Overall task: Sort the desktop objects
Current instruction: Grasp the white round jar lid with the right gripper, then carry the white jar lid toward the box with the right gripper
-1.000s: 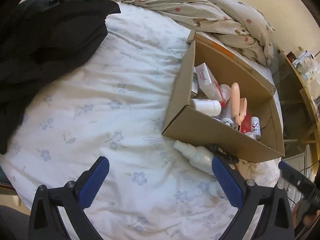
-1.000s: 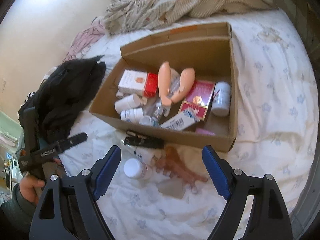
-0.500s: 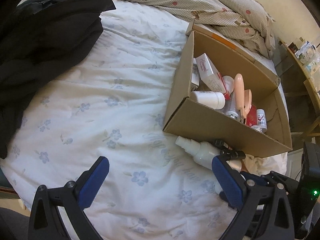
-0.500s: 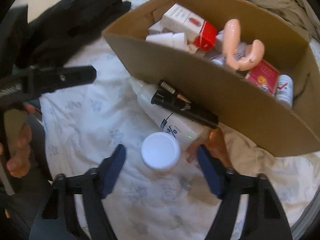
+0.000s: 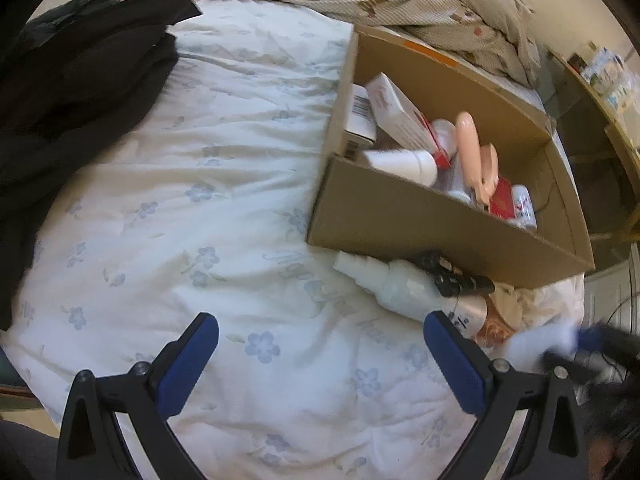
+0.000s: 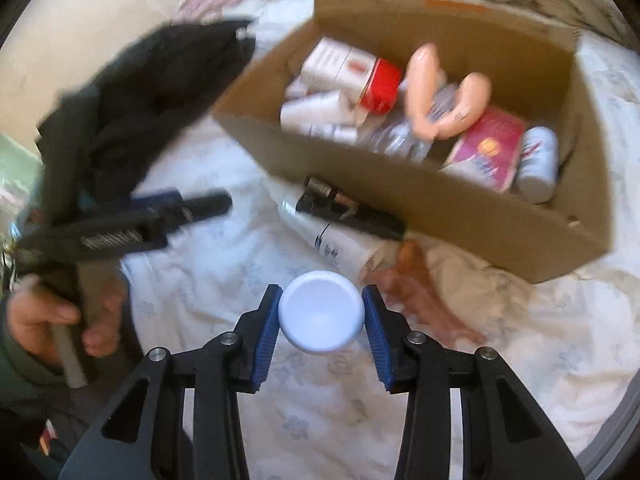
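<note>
The jaws of the right gripper (image 6: 322,316) are closing around a white-capped bottle (image 6: 321,310) standing between them on the bed sheet (image 6: 312,412), and the blue pads are sitting right at the cap's 2 sides; whether they are pressing yet is hard to tell. The jaws of the left gripper (image 5: 320,354) are standing wide apart with nothing between them, only sheet below.

Sorting is looking well underway. The cardboard box (image 6: 460,216), beyond the right jaws, is already holding a red-and-white carton (image 6: 352,68), a pink packet (image 6: 490,146), a small white canister (image 6: 538,164), other white bottles and a flesh-coloured curved item (image 6: 442,96).

Still lying outside, between the right jaws and the box's near wall, are a white spray bottle (image 6: 332,236), a black tube-shaped item (image 6: 352,210) resting across it, and a brown hair claw clip (image 6: 424,296) just beyond the right-hand jaw. In the left wrist view the spray bottle (image 5: 400,286) is lying just beyond the right-hand jaw. So about 4 pieces are remaining, the capped bottle being the 1 in hand. A black garment (image 5: 80,92) is lying far beyond the left jaws.
</note>
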`<control>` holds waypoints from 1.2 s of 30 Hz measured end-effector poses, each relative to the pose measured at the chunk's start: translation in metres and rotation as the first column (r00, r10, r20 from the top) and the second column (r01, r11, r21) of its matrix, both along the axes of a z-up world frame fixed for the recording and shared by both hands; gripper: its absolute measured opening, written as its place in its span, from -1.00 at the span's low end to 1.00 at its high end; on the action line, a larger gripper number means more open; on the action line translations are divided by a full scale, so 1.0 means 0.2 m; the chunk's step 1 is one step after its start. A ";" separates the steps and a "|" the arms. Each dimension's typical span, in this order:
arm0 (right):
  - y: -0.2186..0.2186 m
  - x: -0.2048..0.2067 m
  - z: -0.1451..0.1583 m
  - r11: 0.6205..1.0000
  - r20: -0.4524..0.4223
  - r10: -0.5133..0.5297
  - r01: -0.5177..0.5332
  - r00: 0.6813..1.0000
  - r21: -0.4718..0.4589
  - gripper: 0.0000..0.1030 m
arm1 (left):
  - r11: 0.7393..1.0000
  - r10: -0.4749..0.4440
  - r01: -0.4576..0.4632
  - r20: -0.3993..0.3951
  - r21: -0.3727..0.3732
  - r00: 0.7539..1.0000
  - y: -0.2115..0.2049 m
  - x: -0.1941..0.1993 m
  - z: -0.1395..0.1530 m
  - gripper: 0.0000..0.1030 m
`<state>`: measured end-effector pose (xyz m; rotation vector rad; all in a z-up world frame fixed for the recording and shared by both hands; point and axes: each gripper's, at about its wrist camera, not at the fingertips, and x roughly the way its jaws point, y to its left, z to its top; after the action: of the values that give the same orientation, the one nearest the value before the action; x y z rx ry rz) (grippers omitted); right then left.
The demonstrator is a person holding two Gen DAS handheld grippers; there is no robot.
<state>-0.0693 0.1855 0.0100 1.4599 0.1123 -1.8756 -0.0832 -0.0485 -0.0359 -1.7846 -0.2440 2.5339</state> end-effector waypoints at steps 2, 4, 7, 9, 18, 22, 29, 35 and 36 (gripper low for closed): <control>0.07 -0.02 0.08 0.997 -0.017 -0.057 0.056 0.998 -0.050 -0.13 | 0.999 -0.047 0.047 0.011 0.009 0.999 0.06 0.01 -0.01 0.99; 0.19 -0.07 0.16 0.986 -0.041 -0.141 0.137 0.989 -0.098 -0.13 | 0.990 -0.127 0.126 0.015 0.057 0.992 0.16 0.04 -0.01 0.99; 0.31 -0.10 0.25 0.966 -0.092 -0.237 0.225 0.967 -0.125 -0.13 | 0.975 -0.222 0.222 0.004 0.031 0.975 0.33 0.09 0.00 0.93; 0.37 -0.15 0.31 0.950 -0.096 -0.285 0.268 0.954 -0.158 -0.13 | 0.955 -0.293 0.291 0.024 0.050 0.956 0.46 0.12 -0.02 0.68; 0.57 -0.20 0.42 0.908 -0.082 -0.385 0.362 0.919 -0.211 -0.13 | 0.901 -0.434 0.434 0.047 0.000 0.900 0.79 0.23 -0.14 0.06; 0.55 -0.20 0.43 0.914 -0.080 -0.368 0.344 0.927 -0.212 -0.13 | 0.896 -0.443 0.444 0.022 -0.031 0.896 0.86 0.20 -0.17 -0.07; 0.50 -0.20 0.37 0.926 -0.074 -0.344 0.325 0.936 -0.191 -0.13 | 0.886 -0.463 0.463 0.054 0.011 0.885 0.95 0.17 -0.23 -0.84; 0.48 -0.20 0.36 0.931 -0.077 -0.336 0.318 0.939 -0.179 -0.13 | 0.893 -0.448 0.446 0.024 0.055 0.894 0.89 0.20 -0.17 -0.91; 0.47 -0.20 0.36 0.931 -0.075 -0.335 0.318 0.939 -0.178 -0.13 | 0.897 -0.439 0.437 0.016 0.065 0.898 0.87 0.20 -0.15 -0.91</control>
<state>-0.1090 0.2802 0.0817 1.3284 -0.2464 -2.1722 -0.0426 0.1249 -0.0661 -1.6314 0.0787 2.1598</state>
